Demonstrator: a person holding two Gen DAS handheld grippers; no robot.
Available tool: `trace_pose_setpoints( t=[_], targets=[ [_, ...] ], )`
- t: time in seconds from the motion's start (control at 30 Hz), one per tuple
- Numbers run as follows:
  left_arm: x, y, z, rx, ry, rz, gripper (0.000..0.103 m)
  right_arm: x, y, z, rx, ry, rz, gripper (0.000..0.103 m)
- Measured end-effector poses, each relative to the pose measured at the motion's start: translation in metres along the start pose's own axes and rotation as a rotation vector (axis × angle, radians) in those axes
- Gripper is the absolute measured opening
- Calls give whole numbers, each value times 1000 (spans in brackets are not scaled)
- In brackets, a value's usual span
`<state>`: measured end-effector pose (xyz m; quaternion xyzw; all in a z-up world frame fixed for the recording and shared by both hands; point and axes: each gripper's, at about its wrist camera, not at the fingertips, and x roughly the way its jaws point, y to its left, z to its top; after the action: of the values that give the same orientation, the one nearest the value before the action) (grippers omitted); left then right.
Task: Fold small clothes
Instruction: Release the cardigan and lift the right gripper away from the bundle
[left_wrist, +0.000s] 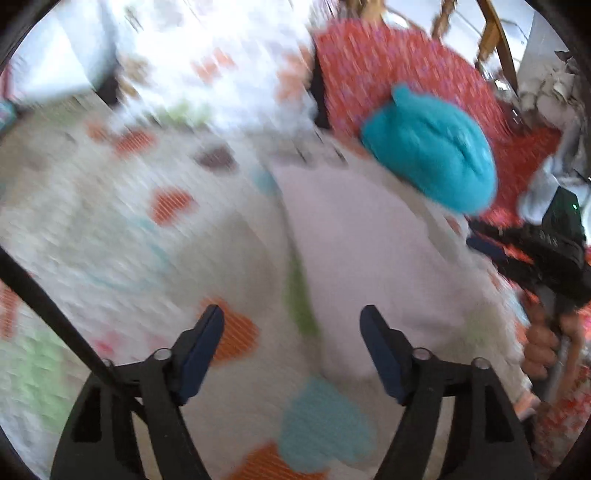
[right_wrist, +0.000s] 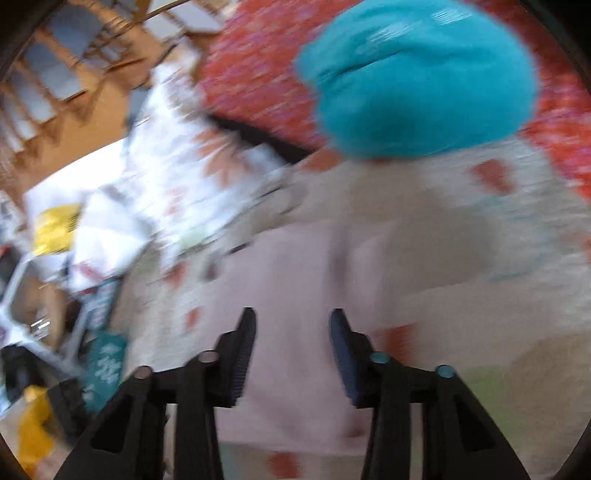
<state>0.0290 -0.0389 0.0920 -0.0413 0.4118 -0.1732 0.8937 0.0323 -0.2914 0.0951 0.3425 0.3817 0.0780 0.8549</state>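
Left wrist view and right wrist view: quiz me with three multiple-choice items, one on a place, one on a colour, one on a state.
1. Where does the turquoise knit item lie relative to the pale pink garment?
A. beyond it, partly on the red patterned fabric
B. between the left gripper's fingers
C. under it

2. What colour are the heart shapes on the white quilted cover?
A. all black
B. orange and turquoise
C. purple only

3. What do the left gripper and the right gripper hold?
A. each a sock
B. the pink garment together
C. nothing

Answers: 1 A, it sits at the pink garment's far edge. 2 B, both colours show. 3 C, the fingers stand apart over the cloth.
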Motion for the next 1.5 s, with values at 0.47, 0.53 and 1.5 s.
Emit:
trace_pose_setpoints(
  t=[0.47, 0.53, 1.5],
  targets=[
    [-64, 23, 21, 43, -345, 317, 103, 135, 57, -94, -38, 534, 267, 23],
    [-64, 20, 21, 63, -334, 312, 103, 122, 70, -89, -122, 514, 261, 23],
    [-54, -50, -68, 47, -52, 197, 103, -49, 6, -86, -106, 60, -336, 55]
  ],
)
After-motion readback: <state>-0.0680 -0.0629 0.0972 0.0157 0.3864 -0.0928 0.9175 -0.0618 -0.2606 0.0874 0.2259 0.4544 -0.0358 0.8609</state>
